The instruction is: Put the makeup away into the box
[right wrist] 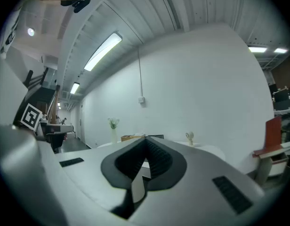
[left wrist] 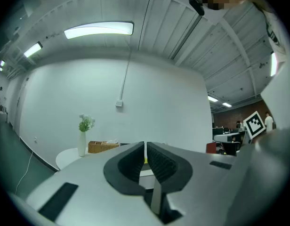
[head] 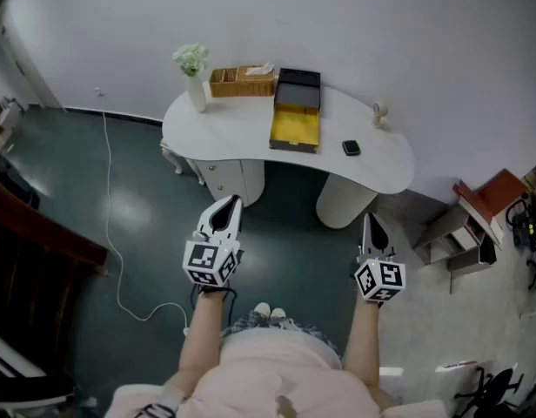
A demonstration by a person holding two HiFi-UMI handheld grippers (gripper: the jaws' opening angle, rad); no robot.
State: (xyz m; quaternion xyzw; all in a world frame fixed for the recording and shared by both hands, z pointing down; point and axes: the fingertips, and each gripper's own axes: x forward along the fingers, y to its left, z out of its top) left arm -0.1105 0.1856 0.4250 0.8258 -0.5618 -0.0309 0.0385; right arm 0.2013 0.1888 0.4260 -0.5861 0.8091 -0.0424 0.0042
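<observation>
Nothing put away yet: left gripper (head: 229, 207) and right gripper (head: 372, 229) clenched and empty, well short of the far table (head: 233, 129); black makeup compact (head: 351, 147) lies just right of the open box (head: 295, 127).

Small dark item (head: 351, 147) on the white table (head: 233, 136): identity unclear.

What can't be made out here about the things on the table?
- Small dark item, head view: too small to identify.
- Box, head view: yellow inside shows, too small to tell whether anything lies in it; left gripper view: the left gripper covers most of it.
- Wicker basket, head view: contents too small to name.
- Pale object by the table's right end, head view: too small to name.
</observation>
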